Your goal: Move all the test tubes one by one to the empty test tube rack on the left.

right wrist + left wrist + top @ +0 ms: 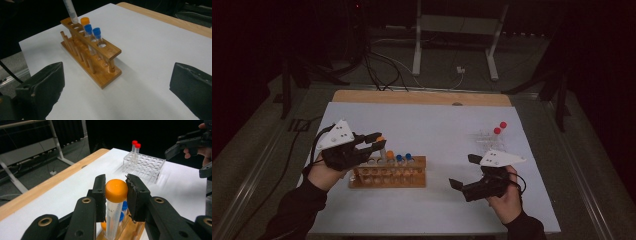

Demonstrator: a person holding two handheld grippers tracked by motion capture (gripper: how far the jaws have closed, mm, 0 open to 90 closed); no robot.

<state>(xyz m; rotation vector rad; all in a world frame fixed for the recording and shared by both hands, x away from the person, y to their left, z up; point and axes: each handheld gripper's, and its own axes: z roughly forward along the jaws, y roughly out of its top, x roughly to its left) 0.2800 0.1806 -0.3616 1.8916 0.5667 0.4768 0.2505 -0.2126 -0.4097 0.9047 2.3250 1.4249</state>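
White sheeting covers the table (437, 200), with a bare wooden strip along its far edge and dark floor beyond. My left gripper (373, 141) sits at the left of the high view, over the left end of the wooden rack (388, 176), and it is clamped on an orange-capped tube (115, 202) — the pads press the cap from both sides, the tube hanging upright with its tip just above the rack's holes. Another orange-capped tube (85, 20) and two blue-capped tubes (92, 31) stand in the rack. My right gripper (466, 172) rests lower right of centre, jaws spread wide with nothing between them. Near the upper right of the sheet, a clear plastic rack (145, 166) holds two red-capped tubes (136, 146).
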